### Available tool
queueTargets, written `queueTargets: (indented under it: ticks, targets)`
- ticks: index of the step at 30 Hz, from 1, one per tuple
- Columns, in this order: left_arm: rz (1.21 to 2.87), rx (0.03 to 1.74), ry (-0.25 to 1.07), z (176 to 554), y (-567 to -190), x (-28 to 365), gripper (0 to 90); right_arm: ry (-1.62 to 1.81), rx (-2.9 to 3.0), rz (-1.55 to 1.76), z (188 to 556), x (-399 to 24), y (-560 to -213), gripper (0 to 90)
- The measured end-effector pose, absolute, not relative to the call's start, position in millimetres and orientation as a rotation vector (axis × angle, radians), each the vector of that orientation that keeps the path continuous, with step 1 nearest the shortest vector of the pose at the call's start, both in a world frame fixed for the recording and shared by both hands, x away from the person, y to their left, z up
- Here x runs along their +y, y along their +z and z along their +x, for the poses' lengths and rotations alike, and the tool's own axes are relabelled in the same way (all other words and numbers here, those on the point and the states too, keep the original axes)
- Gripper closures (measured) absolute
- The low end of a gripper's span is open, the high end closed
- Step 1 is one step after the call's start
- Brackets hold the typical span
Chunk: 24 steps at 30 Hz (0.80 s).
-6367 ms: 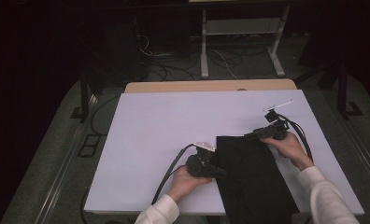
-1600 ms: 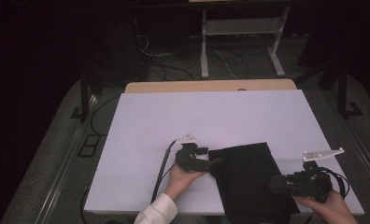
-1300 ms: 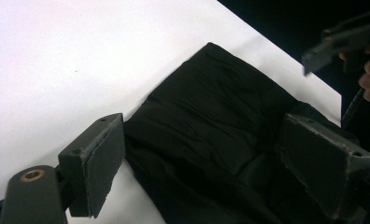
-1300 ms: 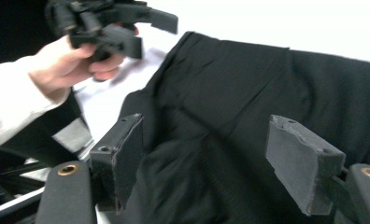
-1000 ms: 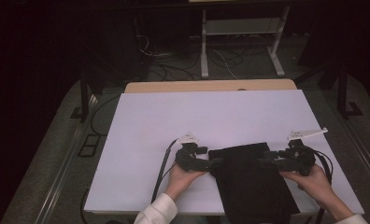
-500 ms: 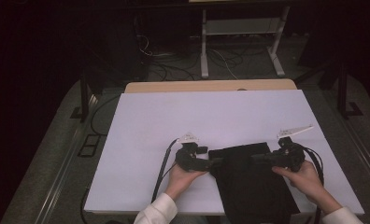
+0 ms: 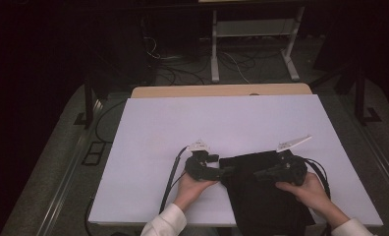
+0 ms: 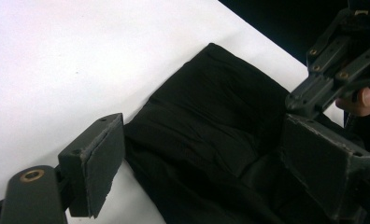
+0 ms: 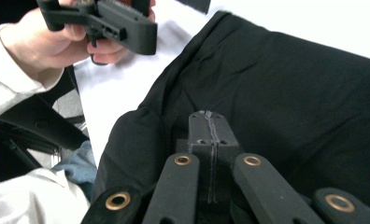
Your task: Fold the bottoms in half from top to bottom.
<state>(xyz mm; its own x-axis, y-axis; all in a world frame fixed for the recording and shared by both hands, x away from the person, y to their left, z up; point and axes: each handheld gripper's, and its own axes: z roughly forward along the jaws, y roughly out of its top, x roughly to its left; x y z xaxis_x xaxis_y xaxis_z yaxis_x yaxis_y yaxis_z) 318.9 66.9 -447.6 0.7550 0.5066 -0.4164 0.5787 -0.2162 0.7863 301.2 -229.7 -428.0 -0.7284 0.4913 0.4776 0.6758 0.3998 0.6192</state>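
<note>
On the white table, the left gripper stands open around the black cloth's edge, while the right gripper is closed tight on top of the cloth.

Lighting: tabletop brightly lit, nearly overexposed; surrounding room dim; black cloth detail murky; close views sharp.

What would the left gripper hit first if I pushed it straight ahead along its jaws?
Most likely the black cloth: the left gripper has its jaws open with the cloth's folded edge lying between and ahead of them. Beyond it sits the right gripper, though depth is hard to judge.
</note>
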Motion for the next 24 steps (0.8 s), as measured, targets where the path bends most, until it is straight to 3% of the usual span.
queueTargets:
  ticks: [24]
  targets:
    - [1.887,0.832,-0.079,318,-449,65,14.3,-1.049,-2.388,-0.835,276,-212,-438,88.9]
